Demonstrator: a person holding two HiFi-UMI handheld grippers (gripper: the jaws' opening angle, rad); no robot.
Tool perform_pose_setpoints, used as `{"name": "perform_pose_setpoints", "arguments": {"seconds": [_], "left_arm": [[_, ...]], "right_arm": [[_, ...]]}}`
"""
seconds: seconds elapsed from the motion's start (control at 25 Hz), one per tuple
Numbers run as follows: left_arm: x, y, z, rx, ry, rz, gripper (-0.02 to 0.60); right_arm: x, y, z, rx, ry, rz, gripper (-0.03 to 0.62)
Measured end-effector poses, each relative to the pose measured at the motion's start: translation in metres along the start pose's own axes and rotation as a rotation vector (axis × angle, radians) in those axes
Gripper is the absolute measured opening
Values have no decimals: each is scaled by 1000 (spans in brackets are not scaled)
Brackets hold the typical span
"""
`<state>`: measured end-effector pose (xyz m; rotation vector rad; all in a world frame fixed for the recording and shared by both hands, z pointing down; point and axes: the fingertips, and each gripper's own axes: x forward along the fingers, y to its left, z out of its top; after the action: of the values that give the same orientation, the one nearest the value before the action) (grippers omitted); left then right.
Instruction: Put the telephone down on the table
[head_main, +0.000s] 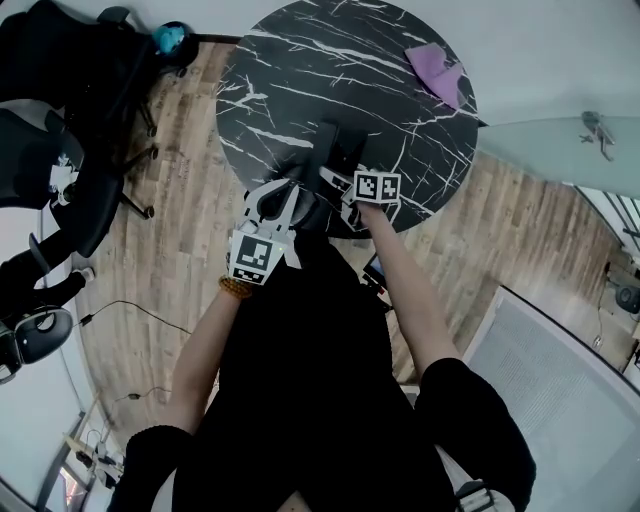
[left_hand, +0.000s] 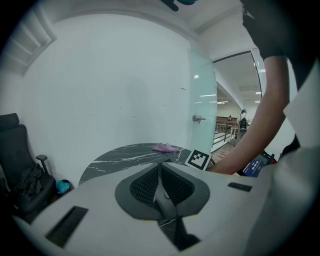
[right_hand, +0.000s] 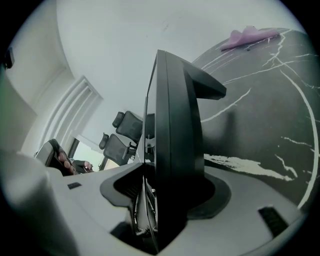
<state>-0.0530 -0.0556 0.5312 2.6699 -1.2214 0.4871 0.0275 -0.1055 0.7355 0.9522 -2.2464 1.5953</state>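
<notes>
A round black marble-veined bench (head_main: 300, 60) stands on a wood-plank floor (head_main: 180, 270), with a pink cloth (head_main: 435, 72) at its far edge and black office chairs (head_main: 60, 130) off to the left. The right gripper (right_hand: 170, 195) has its jaws released, parted on either side of the black telephone (right_hand: 175, 130), which stands on edge between them over the bench's near side and blocks much of that gripper's view. Just beside it, the left gripper (left_hand: 161, 182) has its jaws clenched together on nothing.
</notes>
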Motion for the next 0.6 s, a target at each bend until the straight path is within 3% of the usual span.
{"name": "perform_pose_setpoints", "arguments": {"seconds": [0.28, 0.6], "left_arm": [[0, 8, -2, -3, -2, 14, 29], [2, 13, 2, -2, -6, 21, 29]], "right_arm": [[0, 1, 0, -9, -4, -65, 245], [-3, -2, -1, 5, 2, -83, 251]]}}
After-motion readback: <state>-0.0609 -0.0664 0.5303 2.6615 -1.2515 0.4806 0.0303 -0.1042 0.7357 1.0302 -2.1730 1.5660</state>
